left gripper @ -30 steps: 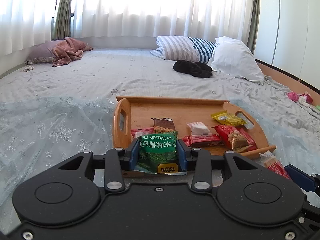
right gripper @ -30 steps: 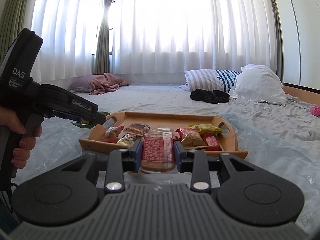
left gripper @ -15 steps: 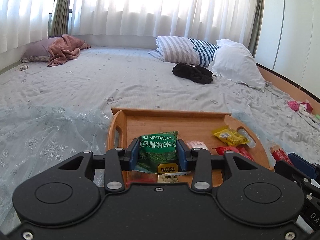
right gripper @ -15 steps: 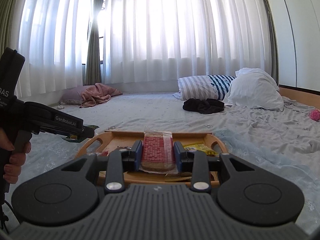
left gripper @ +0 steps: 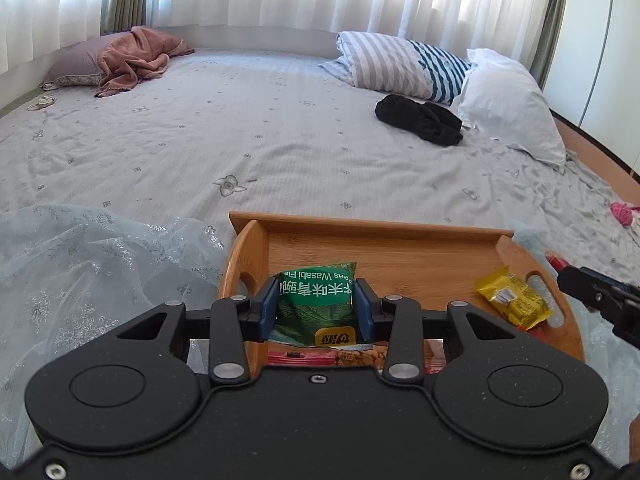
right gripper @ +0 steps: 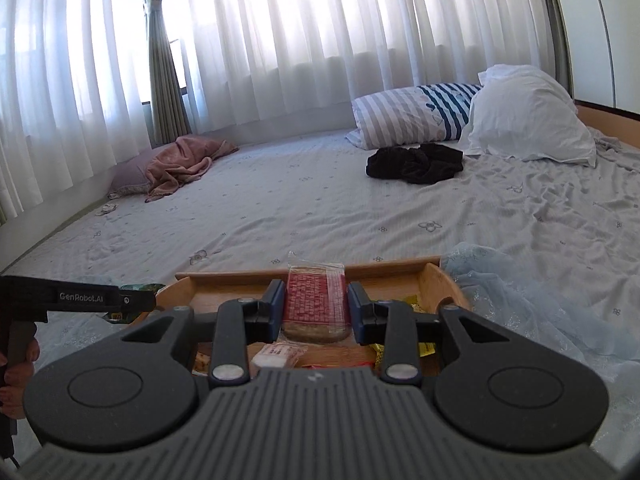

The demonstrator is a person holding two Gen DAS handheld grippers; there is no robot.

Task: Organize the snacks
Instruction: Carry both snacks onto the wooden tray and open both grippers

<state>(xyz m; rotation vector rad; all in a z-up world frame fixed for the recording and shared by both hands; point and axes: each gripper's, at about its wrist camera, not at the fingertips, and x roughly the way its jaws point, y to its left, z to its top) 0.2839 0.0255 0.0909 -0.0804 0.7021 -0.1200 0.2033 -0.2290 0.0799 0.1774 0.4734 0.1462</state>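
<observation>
left gripper (left gripper: 316, 306) clamps a green wasabi pea packet (left gripper: 316, 296) above the wooden tray (left gripper: 372, 226); right gripper (right gripper: 315, 308) pinches a red wafer pack (right gripper: 315, 304) over it too. best lower each onto bare wood at the far side, clear of the yellow packet (left gripper: 514, 300), before releasing.

Wide bed with grey flower-print sheet (left gripper: 248, 136) fills both views. On it: wooden handled tray (left gripper: 384, 252) at lower centre, sheer pale-blue snowflake fabric (left gripper: 80, 264) lower left, black crumpled garment (left gripper: 420, 120) upper right beside striped pillow (left gripper: 384, 64) and white pillow (left gripper: 508, 100), pink blanket (left gripper: 136, 56) on a mauve pillow upper left.
</observation>
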